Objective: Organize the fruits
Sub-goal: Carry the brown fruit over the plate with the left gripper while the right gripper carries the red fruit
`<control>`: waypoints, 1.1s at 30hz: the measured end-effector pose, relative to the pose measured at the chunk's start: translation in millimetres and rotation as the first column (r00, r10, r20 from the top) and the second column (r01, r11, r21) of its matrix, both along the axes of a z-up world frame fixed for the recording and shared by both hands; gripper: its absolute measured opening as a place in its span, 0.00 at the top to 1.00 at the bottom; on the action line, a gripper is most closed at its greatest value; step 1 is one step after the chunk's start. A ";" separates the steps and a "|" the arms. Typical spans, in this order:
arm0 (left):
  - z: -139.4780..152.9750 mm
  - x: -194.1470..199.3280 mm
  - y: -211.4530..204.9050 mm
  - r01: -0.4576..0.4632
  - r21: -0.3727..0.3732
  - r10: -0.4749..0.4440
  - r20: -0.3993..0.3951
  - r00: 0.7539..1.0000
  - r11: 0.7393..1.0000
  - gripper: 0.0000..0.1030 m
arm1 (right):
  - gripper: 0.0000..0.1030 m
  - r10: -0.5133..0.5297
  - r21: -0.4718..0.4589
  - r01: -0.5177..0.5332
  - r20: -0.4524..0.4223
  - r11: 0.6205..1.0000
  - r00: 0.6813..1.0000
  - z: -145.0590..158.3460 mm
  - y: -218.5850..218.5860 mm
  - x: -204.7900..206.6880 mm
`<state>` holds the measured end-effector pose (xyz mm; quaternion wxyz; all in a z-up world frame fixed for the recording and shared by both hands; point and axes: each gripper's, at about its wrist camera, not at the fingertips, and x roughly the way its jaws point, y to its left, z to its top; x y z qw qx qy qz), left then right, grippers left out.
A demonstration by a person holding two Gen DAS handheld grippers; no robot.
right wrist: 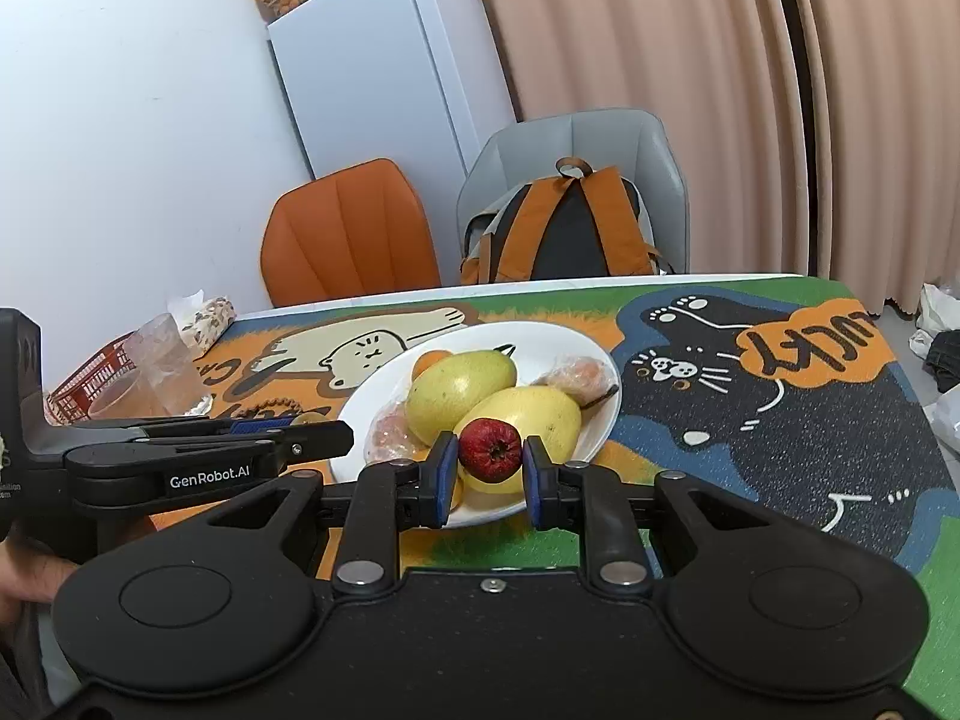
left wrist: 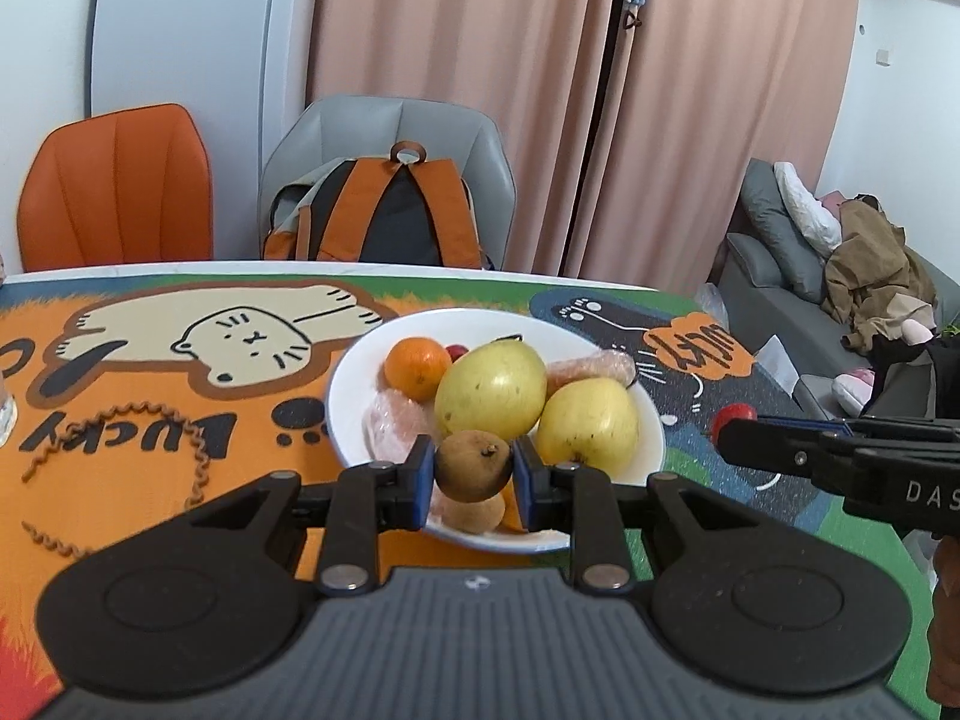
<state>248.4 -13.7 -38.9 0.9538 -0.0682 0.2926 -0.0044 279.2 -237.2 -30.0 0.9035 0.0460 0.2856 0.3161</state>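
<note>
1. Left gripper (left wrist: 474,474): jaws clamped on a small brown fruit (left wrist: 474,465), above the white plate's (left wrist: 345,402) near rim.
2. Right gripper (right wrist: 489,471): jaws pinching a small red fruit (right wrist: 490,450).
3. Two yellow-green pears (left wrist: 492,390) fill the plate; open surface (left wrist: 750,396) lies to the right.

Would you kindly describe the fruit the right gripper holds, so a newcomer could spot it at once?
Start at the white plate of fruit on the cat-print mat. Just above its near rim, the right gripper is shut on a small red fruit. It is dark red with a puckered black end, far smaller than the yellow pears behind it.
</note>
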 end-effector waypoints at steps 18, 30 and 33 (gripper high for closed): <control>-2.2 31.0 0.4 -0.025 -0.002 0.025 -0.020 0.999 1.000 0.67 | 0.79 -0.032 0.005 0.032 0.014 0.999 0.999 4.2 -6.5 20.9; 3.9 30.1 25.2 -0.076 -0.032 0.075 -0.022 0.997 0.997 0.66 | 0.79 -0.015 -0.002 0.015 0.007 1.000 1.000 1.0 7.6 40.8; 3.7 29.3 30.7 -0.090 -0.034 0.089 -0.027 0.996 0.995 0.64 | 0.79 -0.006 -0.004 0.006 0.007 1.000 1.000 1.3 13.2 46.1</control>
